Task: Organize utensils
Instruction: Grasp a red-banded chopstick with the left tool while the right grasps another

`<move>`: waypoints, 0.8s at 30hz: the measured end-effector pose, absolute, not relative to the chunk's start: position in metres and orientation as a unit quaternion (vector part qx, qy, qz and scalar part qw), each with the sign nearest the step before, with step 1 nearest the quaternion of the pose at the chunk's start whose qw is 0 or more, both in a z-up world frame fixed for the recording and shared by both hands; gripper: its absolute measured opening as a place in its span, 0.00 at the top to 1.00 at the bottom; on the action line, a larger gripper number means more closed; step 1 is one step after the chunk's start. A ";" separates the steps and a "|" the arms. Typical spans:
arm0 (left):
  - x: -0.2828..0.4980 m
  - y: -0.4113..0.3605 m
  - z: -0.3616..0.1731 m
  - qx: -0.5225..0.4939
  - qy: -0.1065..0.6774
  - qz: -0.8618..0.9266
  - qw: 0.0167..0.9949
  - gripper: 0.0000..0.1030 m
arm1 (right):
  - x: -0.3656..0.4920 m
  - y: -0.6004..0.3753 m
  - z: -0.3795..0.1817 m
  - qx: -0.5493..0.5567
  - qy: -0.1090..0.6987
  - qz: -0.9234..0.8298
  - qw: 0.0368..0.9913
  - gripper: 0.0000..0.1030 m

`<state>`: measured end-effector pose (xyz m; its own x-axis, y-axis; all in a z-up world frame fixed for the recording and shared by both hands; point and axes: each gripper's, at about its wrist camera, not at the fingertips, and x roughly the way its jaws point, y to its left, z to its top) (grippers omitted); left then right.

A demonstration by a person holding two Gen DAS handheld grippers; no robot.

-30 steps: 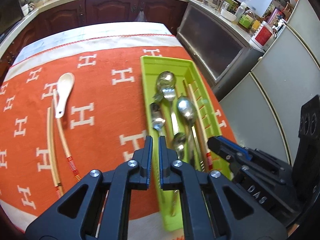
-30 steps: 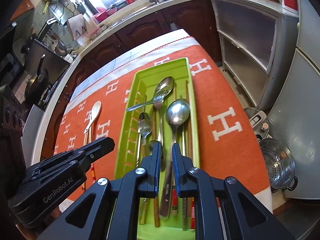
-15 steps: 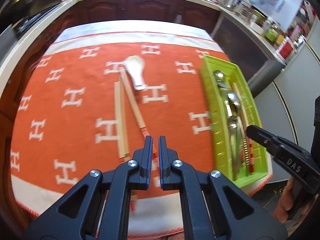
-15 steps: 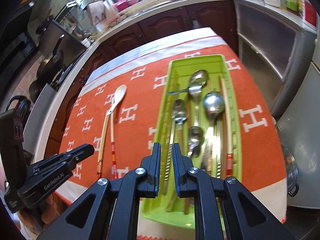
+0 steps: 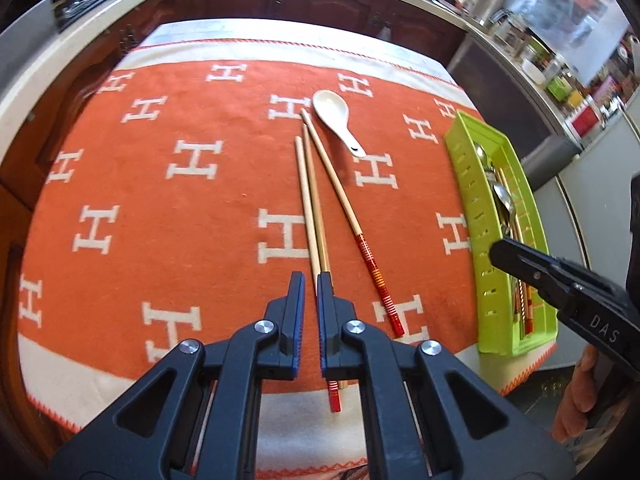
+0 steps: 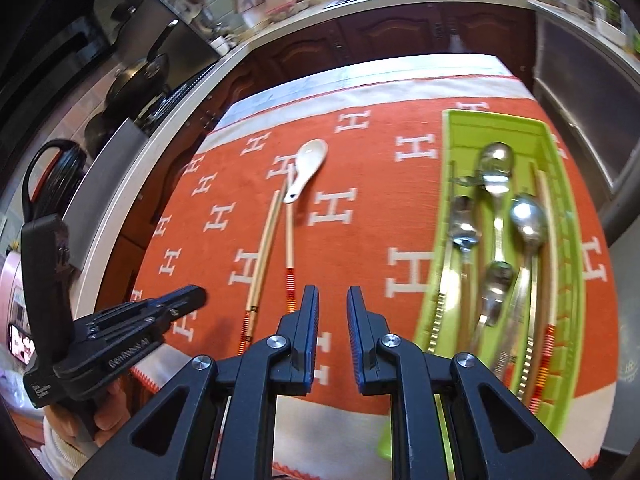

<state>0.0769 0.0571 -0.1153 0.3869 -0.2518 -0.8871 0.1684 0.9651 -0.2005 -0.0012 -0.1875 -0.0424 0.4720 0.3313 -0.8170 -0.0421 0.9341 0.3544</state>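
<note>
From the left wrist view, my left hand-held gripper has its fingers pressed nearly together with nothing between them, hovering over the near ends of the chopsticks lying on the orange cloth that covers the desk. I count three sticks here: two side by side, a third with red banding angled off to the right. The near ends of the pair run under my gripper and are partly hidden. A white spoon lies just beyond the sticks' far tips. The green tray sits at the right edge of the cloth with metal cutlery inside, partly blocked by the right hand-held gripper, whose fingers I cannot read from here.

From the right wrist view, my right hand-held gripper is spreading, a clear gap between the fingers, empty, above the cloth between the chopsticks and the tray. Metal spoons fill the tray, blurred. The left hand-held gripper enters at lower left.
</note>
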 end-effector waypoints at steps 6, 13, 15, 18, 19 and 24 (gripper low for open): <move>0.085 0.041 -0.142 -0.017 0.558 -0.142 0.818 0.98 | 0.012 -0.169 -0.056 0.138 0.515 0.127 0.836 0.86; 0.096 0.034 -0.156 -0.002 0.559 -0.135 0.818 0.98 | 0.026 -0.163 -0.076 0.138 0.531 0.134 0.825 0.86; 0.098 0.033 -0.157 -0.001 0.557 -0.136 0.819 0.98 | 0.030 -0.161 -0.081 0.138 0.534 0.136 0.823 0.86; 0.101 0.033 -0.159 0.008 0.556 -0.130 0.821 0.89 | 0.037 -0.158 -0.089 0.138 0.540 0.138 0.819 0.86; 0.102 0.032 -0.161 0.009 0.557 -0.129 0.820 0.85 | 0.039 -0.156 -0.091 0.137 0.542 0.138 0.818 0.86; 0.108 0.033 -0.162 0.018 0.550 -0.122 0.826 0.85 | 0.049 -0.147 -0.098 0.131 0.546 0.145 0.815 0.86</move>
<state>0.1077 0.0326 -0.1621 0.3647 -0.1824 -0.9131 0.2214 0.9695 -0.1052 0.0493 -0.1469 -0.0983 0.3610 0.3796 -0.8518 -0.0942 0.9236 0.3717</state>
